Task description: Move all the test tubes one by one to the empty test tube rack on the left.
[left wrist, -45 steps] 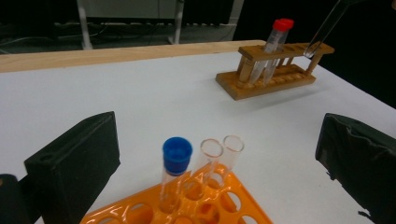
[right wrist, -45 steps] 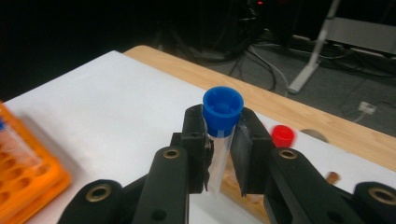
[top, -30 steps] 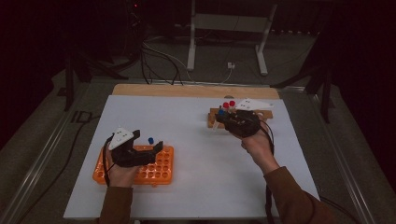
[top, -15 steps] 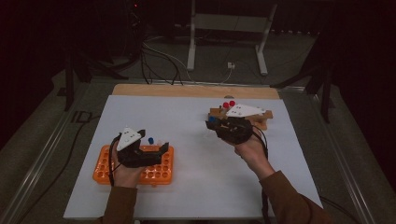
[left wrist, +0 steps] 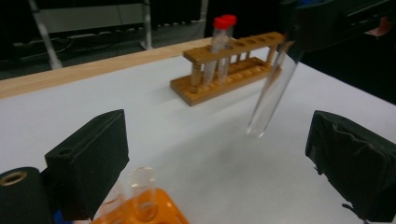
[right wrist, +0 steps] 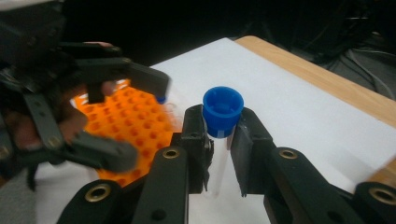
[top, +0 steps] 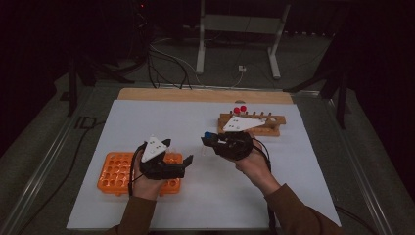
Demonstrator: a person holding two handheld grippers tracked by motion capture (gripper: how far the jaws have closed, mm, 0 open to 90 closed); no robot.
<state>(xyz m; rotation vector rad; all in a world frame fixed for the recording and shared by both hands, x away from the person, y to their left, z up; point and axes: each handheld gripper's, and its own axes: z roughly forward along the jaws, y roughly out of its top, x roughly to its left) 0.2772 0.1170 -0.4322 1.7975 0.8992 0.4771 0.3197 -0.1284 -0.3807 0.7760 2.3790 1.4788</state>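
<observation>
Gripping a clear test tube with a blue cap (right wrist: 222,108), the right claw (right wrist: 219,140) is clamped just under that cap, near the middle of the high view, with the tube's round bottom hanging free above the white desk (top: 161,117). In the left gripper view that tube (left wrist: 273,95) slants down from the upper right, between and beyond the two black pads. The left claw (top: 183,159) stands wide, nothing between its pads, though its jaws have just been closing a little; it sits at the right end of the orange tube rack (top: 115,171) in the lower left of the high view. A glass tube (left wrist: 142,186) stands in that rack just by the left pad.

To my eye the risk is a clash: the two claws face each other closely, and if the left one closes off-centre it could knock the hanging tube aslant or pull it out of the right claw's hold. A sweep of the left pad could also tip the tube in the rack.

The wooden rack (top: 259,125) with two red-capped tubes (top: 240,110) sits at upper right, well apart. Bare white desk lies between the racks and towards the bottom edge, so there is room to work.
</observation>
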